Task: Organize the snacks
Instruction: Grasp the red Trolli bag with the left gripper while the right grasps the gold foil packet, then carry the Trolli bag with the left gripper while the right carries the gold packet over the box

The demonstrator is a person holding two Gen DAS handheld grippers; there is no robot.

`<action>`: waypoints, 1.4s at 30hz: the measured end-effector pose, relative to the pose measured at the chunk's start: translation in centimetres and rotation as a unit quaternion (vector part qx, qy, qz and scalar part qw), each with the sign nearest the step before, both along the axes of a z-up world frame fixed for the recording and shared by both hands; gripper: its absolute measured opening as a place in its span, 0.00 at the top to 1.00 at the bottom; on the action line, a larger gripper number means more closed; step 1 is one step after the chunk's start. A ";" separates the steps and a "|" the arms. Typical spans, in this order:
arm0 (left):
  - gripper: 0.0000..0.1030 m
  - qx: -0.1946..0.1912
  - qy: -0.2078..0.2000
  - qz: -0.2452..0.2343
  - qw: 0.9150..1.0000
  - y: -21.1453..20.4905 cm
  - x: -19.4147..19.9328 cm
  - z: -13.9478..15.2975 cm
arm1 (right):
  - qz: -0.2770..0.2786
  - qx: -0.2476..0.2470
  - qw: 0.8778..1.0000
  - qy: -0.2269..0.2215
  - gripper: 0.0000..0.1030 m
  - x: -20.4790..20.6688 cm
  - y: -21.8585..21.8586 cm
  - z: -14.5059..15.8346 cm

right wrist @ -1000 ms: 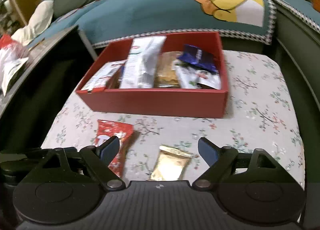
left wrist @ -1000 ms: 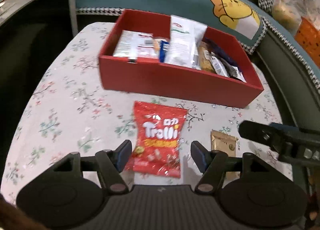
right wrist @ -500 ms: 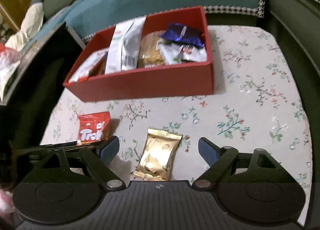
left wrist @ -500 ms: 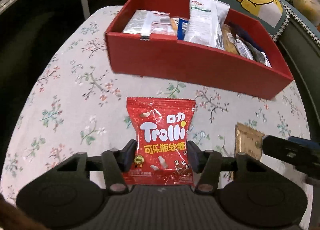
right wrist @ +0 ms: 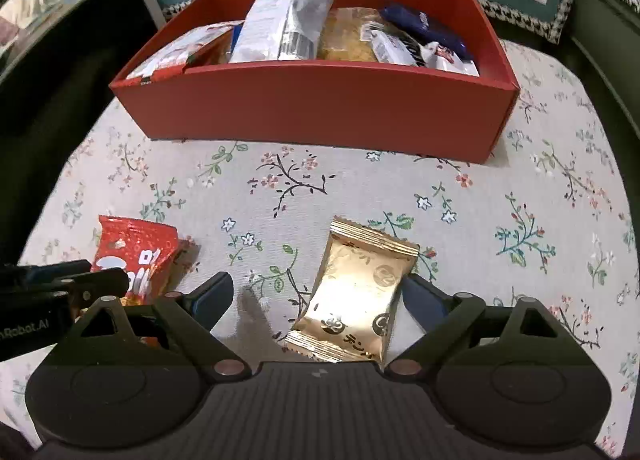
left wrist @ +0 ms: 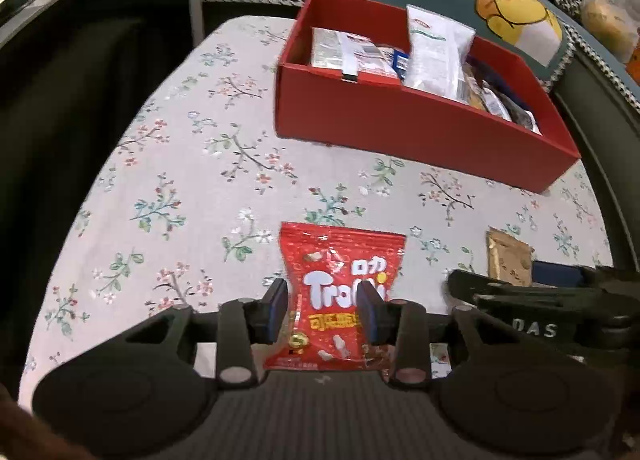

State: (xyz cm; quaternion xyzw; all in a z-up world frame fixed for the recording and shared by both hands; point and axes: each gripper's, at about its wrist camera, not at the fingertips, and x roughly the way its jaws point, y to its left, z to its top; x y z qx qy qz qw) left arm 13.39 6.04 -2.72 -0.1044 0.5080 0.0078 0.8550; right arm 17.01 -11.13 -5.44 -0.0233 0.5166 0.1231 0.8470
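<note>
A red Trolli gummy bag lies on the floral tablecloth, and my left gripper is shut on its sides. The bag also shows at the left of the right wrist view. A gold snack packet lies between the fingers of my right gripper, which is open around it; the right finger touches its edge. The packet shows in the left wrist view too. A red box holding several snack packs stands behind, also in the left wrist view.
The floral tablecloth covers a small table with dark drops at its left and right edges. A teal sofa with a yellow cartoon cushion stands behind the box. Bagged goods lie at the far right.
My left gripper has closed onto the Trolli bag. My right gripper has moved forward and down so the gold packet now lies between its open fingers.
</note>
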 end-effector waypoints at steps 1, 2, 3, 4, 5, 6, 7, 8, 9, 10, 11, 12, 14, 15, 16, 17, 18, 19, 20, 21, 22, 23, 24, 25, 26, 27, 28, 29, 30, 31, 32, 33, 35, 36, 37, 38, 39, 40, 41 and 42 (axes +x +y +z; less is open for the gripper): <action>0.29 0.001 0.000 0.000 1.000 -0.1 0.0 0.0 | 0.001 0.000 1.000 0.000 0.07 0.0 0.0 0.0; 0.29 0.003 0.002 0.001 1.000 -0.2 0.1 -0.1 | 0.004 0.000 1.000 0.000 0.06 0.1 0.0 0.0; 0.29 0.002 0.004 0.000 1.000 -0.3 0.2 -0.2 | 0.006 0.000 1.000 -0.002 0.05 0.1 0.0 -0.1; 0.27 -0.002 0.006 -0.001 1.000 -0.4 0.2 -0.2 | 0.009 -0.002 1.000 -0.002 0.05 0.1 0.0 -0.1; 0.25 -0.005 0.006 -0.002 1.000 -0.4 0.2 -0.2 | 0.014 -0.005 1.000 -0.003 0.05 0.0 0.0 -0.1; 0.24 -0.006 0.005 -0.004 1.000 -0.6 0.2 -0.2 | 0.021 -0.008 1.000 -0.005 0.06 -0.1 0.0 -0.1; 0.23 -0.004 0.003 -0.004 1.000 -0.6 0.2 -0.1 | 0.025 -0.010 1.000 -0.006 0.06 -0.2 0.0 -0.1; 0.22 -0.002 0.002 -0.003 1.000 -0.7 0.2 -0.1 | 0.030 -0.015 0.999 -0.008 0.08 -0.3 0.0 -0.1; 0.22 -0.002 0.000 -0.003 1.000 -0.7 0.2 0.0 | 0.035 -0.021 0.999 -0.011 0.11 -0.4 0.1 0.0; 0.21 -0.005 -0.001 -0.002 1.000 -0.6 0.2 0.0 | 0.035 -0.023 0.999 -0.012 0.11 -0.5 0.0 0.0; 0.19 -0.011 -0.004 -0.001 1.000 -0.4 0.1 0.2 | 0.034 -0.022 0.999 -0.012 0.13 -0.5 -0.1 0.1; 0.18 -0.015 -0.006 -0.001 1.000 -0.2 0.1 0.3 | 0.032 -0.022 0.999 -0.012 0.14 -0.5 -0.2 0.2; 0.13 -0.017 -0.012 0.010 1.000 0.3 0.0 0.5 | 0.034 -0.027 0.999 -0.015 0.20 -0.6 -0.4 0.3; 0.13 -0.018 -0.013 0.018 1.000 0.6 0.1 0.5 | 0.037 -0.032 0.999 -0.017 0.24 -0.7 -0.5 0.4; 0.13 -0.024 -0.010 0.024 0.999 0.7 0.3 0.5 | 0.038 -0.037 0.998 -0.019 0.26 -0.8 -0.5 0.4; 0.13 -0.031 -0.007 0.025 0.999 0.8 0.4 0.4 | 0.038 -0.039 0.998 -0.020 0.29 -0.8 -0.6 0.5; 0.13 -0.036 -0.005 0.025 0.999 0.7 0.6 0.3 | 0.038 -0.038 0.998 -0.020 0.31 -0.8 -0.6 0.5; 0.12 -0.036 -0.004 0.025 0.999 0.6 0.7 0.3 | 0.039 -0.036 0.998 -0.020 0.33 -0.8 -0.7 0.5; 0.10 -0.033 -0.003 0.022 0.999 0.3 0.8 0.3 | 0.039 -0.036 0.998 -0.020 0.37 -0.8 -0.9 0.6; 0.10 -0.028 0.000 0.018 0.999 0.1 0.9 0.2 | 0.039 -0.035 0.998 -0.021 0.39 -0.8 -1.1 0.6; 0.10 -0.020 0.003 0.017 1.000 -0.2 0.9 0.1 | 0.039 -0.034 0.998 -0.021 0.42 -0.8 -1.2 0.6; 0.09 -0.016 0.005 0.016 1.000 -0.3 0.9 0.0 | 0.037 -0.031 0.999 -0.019 0.43 -0.8 -1.4 0.7; 0.09 -0.016 0.007 0.013 1.000 -0.3 0.7 0.0 | 0.036 -0.028 0.999 -0.017 0.43 -0.8 -1.5 0.7; 0.09 -0.015 0.008 0.011 1.000 -0.4 0.6 0.0 | 0.036 -0.025 0.999 -0.015 0.43 -0.8 -1.5 0.7; 0.08 -0.012 0.009 0.009 1.000 -0.4 0.5 -0.1 | 0.037 -0.022 0.999 -0.012 0.43 -0.9 -1.5 0.7; 0.08 -0.006 0.009 0.007 1.000 -0.5 0.3 -0.1 | 0.040 -0.023 0.999 -0.011 0.42 -1.0 -1.4 0.7; 0.06 -0.002 0.011 0.005 1.000 -0.7 0.1 -0.2 | 0.043 -0.027 0.999 -0.010 0.41 -1.1 -1.3 0.7; 0.05 -0.001 0.012 0.003 1.000 -0.8 -0.1 -0.3 | 0.044 -0.030 0.999 -0.010 0.38 -1.3 -1.2 0.7; 0.05 -0.001 0.016 -0.001 1.000 -1.0 -0.2 -0.5 | 0.047 -0.031 0.998 -0.010 0.36 -1.5 -1.0 0.7; 0.05 0.003 0.020 -0.004 1.000 -1.3 -0.3 -0.8 | 0.053 -0.039 0.998 -0.014 0.35 -1.8 -0.8 0.6; 0.05 0.012 0.026 -0.007 1.000 -1.6 -0.4 -1.3 | 0.056 -0.045 0.997 -0.018 0.35 -1.8 -0.7 0.5; 0.05 0.021 0.026 -0.015 0.999 -1.9 -0.3 -1.5 | 0.057 -0.048 0.997 -0.020 0.35 -1.8 -0.7 0.4; 0.05 0.045 0.025 -0.024 0.998 -2.5 -0.3 -1.5 | 0.058 -0.050 0.997 -0.021 0.38 -1.6 -0.8 0.5; 0.06 0.050 0.025 -0.023 0.998 -2.6 -0.3 -1.5 | 0.056 -0.052 0.997 -0.022 0.45 -1.5 -0.9 0.5; 0.08 0.052 0.024 -0.022 0.998 -2.7 -0.3 -1.4 | 0.055 -0.054 0.997 -0.025 0.48 -1.5 -1.0 0.6; 0.11 0.053 0.023 -0.022 0.998 -2.7 -0.3 -1.4 | 0.058 -0.049 0.997 -0.025 0.52 -1.5 -1.2 0.7; 0.12 0.050 0.021 -0.021 0.998 -2.6 -0.2 -1.3 | 0.060 -0.043 0.997 -0.024 0.55 -1.5 -1.4 0.7; 0.14 0.042 0.020 -0.020 0.999 -2.4 -0.2 -1.2 | 0.059 -0.039 0.997 -0.023 0.56 -1.5 -1.7 0.8; 0.15 0.032 0.020 -0.017 0.999 -2.1 -0.2 -1.1 | 0.055 -0.035 0.998 -0.020 0.56 -1.5 -2.0 0.9; 0.15 0.031 0.019 -0.017 0.999 -2.0 -0.2 -1.0 | 0.051 -0.033 0.998 -0.017 0.56 -1.6 -2.4 1.0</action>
